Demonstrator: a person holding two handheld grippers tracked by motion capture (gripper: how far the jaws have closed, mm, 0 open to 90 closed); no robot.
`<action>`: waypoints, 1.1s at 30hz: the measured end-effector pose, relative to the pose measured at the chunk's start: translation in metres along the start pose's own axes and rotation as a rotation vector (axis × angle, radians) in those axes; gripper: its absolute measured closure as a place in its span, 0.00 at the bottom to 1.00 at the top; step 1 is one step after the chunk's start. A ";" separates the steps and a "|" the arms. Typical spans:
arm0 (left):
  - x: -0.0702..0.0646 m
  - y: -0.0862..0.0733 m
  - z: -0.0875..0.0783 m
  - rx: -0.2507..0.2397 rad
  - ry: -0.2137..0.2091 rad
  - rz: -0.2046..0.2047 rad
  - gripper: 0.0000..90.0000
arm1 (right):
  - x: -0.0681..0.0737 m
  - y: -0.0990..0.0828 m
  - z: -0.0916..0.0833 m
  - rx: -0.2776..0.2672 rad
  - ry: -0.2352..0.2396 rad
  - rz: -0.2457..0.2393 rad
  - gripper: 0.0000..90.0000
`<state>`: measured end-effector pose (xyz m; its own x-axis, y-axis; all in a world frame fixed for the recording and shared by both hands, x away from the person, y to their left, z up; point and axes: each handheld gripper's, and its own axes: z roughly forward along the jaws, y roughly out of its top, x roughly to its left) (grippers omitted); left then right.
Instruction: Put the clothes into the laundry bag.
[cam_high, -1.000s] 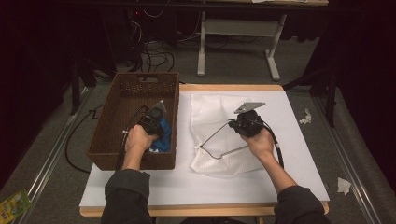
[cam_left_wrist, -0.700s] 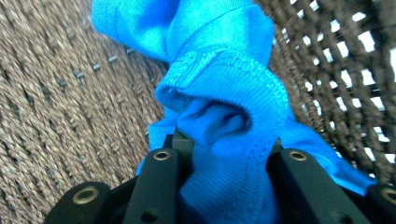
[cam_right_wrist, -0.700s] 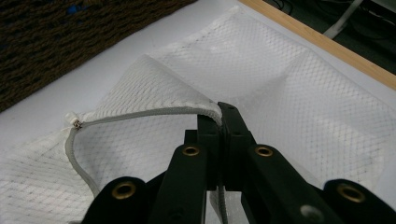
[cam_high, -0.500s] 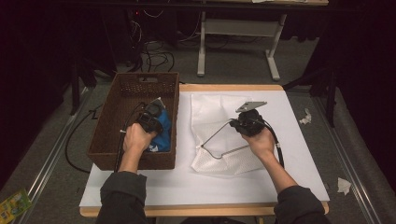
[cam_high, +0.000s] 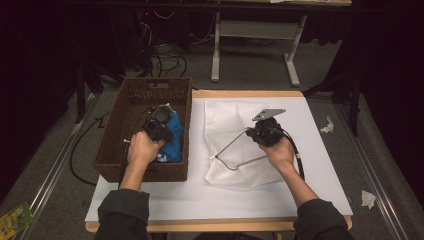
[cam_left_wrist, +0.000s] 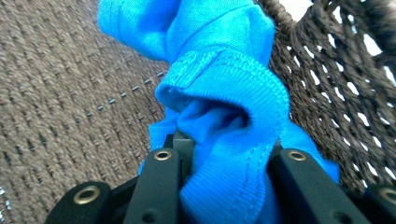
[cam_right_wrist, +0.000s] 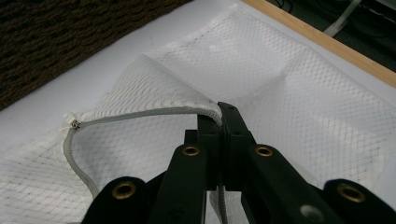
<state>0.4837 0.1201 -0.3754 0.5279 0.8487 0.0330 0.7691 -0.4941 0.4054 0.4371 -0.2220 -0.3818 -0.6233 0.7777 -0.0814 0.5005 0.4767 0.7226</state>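
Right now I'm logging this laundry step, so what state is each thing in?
Blue garment: bunched, clamped in the left tongs, inside the basket.
Wicker basket: upright, lidless.
White mesh bag: lying on the table, zipper open, its edge pinched and lifted by the right tongs.

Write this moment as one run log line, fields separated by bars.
left gripper: shut on blue cloth | basket: under cloth | right gripper: shut on mesh bag zipper edge

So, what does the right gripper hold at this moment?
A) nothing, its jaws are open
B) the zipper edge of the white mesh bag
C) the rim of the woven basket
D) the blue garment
B: in the right gripper view the right gripper has its jaws closed on the zipper edge of the white mesh bag, lifting it open.
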 end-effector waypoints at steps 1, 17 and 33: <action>0.000 -0.001 -0.002 -0.012 0.005 -0.002 0.79 | 0.000 0.000 0.000 0.000 0.001 0.000 0.99; 0.001 -0.002 -0.022 -0.067 0.004 -0.008 0.79 | 0.001 0.000 0.000 -0.002 -0.009 -0.011 0.99; 0.005 -0.004 -0.047 -0.168 -0.044 -0.028 0.79 | 0.003 0.000 0.002 0.005 -0.008 -0.015 0.99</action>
<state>0.4659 0.1350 -0.3346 0.5251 0.8508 -0.0194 0.7150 -0.4287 0.5523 0.4363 -0.2190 -0.3839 -0.6263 0.7735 -0.0977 0.4937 0.4905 0.7181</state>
